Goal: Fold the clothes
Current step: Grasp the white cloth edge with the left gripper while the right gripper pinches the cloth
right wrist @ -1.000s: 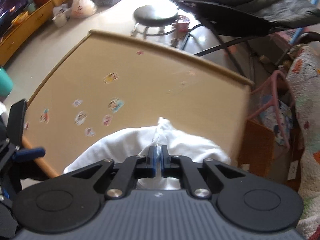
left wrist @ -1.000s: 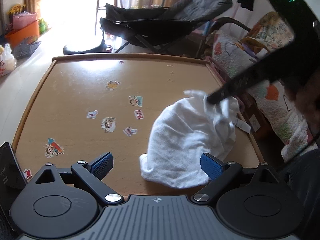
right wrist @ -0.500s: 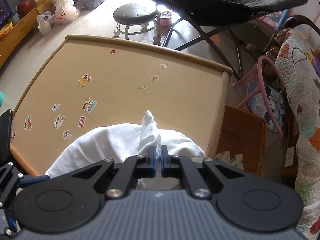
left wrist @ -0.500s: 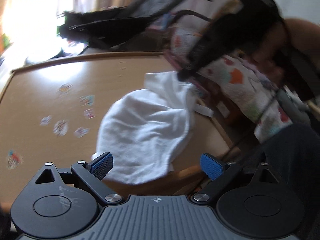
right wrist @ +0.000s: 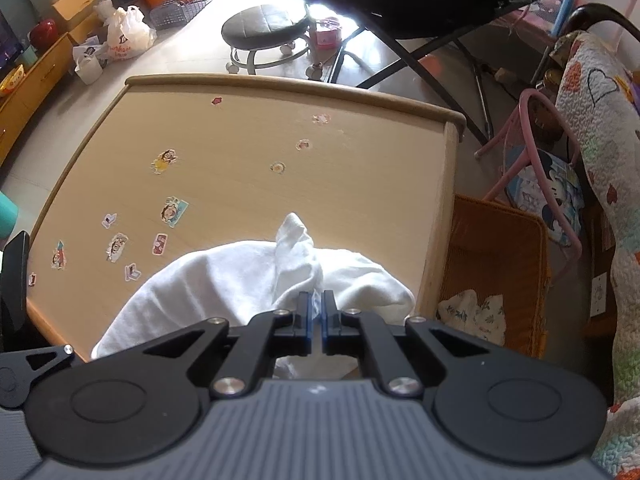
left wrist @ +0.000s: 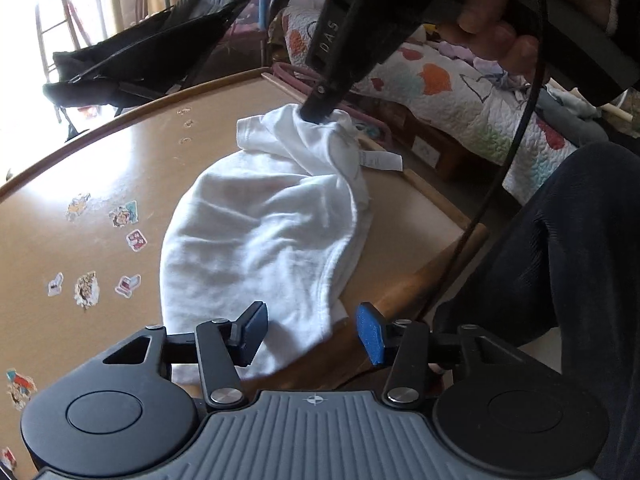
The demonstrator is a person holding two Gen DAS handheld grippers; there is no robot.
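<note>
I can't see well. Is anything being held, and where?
The right hand-held gripper pinches the white garment at a bunched-up fold of its far end.

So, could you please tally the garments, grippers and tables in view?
Garment: 1
Grippers: 2, the left gripper closing with the Garment's hem between its jaws, the right gripper shut on the Garment
Table: 1
Total: 4

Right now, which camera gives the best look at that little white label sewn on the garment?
The left wrist view. There the care label sticks out sideways from the bunched end of the white garment, near the table's edge, below where the right gripper pinches the cloth. The right wrist view shows only the garment; no label appears there.
</note>
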